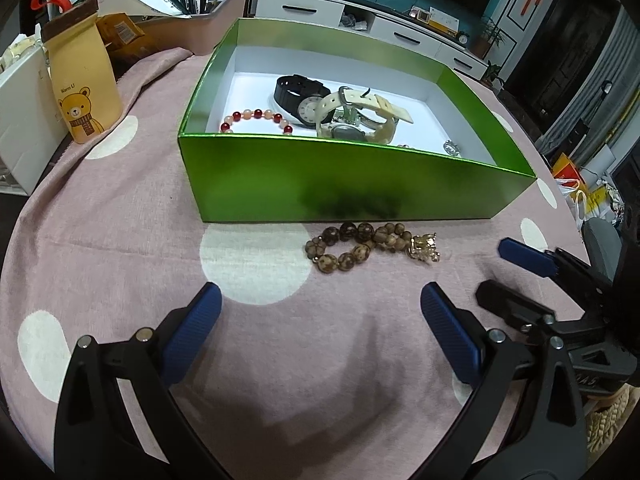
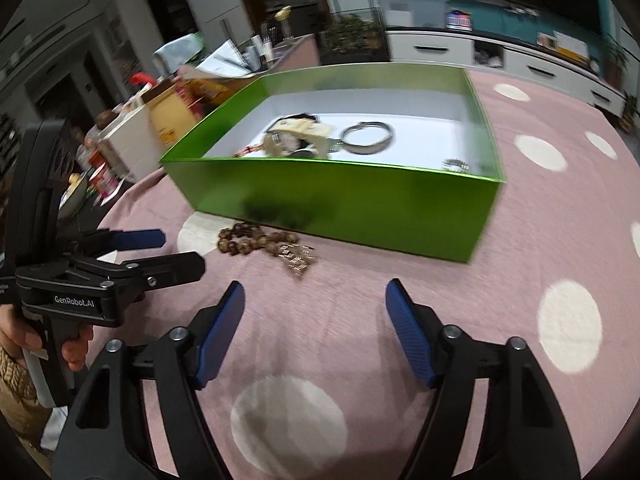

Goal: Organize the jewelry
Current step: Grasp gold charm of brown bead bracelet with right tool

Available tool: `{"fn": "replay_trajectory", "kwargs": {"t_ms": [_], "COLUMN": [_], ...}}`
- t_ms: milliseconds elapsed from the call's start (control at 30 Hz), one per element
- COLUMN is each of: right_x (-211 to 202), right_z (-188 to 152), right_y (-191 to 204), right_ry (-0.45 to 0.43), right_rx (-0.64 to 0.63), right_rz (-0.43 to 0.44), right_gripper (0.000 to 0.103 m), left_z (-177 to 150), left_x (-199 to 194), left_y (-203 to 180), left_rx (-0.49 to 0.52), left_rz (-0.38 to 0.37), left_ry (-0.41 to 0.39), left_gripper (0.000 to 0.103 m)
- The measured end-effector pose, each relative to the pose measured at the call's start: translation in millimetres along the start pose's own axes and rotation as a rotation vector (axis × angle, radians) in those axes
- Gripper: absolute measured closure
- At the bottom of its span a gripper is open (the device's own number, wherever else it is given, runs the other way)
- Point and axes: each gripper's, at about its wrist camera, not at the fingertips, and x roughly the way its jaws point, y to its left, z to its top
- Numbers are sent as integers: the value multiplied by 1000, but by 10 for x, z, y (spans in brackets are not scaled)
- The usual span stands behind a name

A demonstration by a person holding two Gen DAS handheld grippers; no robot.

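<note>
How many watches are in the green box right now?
2. A black watch lies toward the back of the green box, and a cream-strapped watch lies partly over it, nearer the middle. The near wall hides part of the floor, so more could be there.

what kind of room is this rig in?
Most likely a home living room: a white low cabinet with drawers along a teal wall, a polka-dot pink tablecloth, and a bear-print bottle beside household clutter.
</note>
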Motion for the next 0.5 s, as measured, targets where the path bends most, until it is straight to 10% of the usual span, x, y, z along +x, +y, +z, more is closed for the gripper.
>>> {"fn": "replay_trajectory", "kwargs": {"t_ms": [500], "right_x": [394], "right_z": [188], "right_y": [123], "right_ry": [64], "right_rx": [-114], "right_rz": [-5], "right_gripper": [59], "left_z": [48], "left_x": [64], "left_y": [46], "left_rx": [7], "left_rz": [-9], "left_ry": [0], "left_gripper": [2]}}
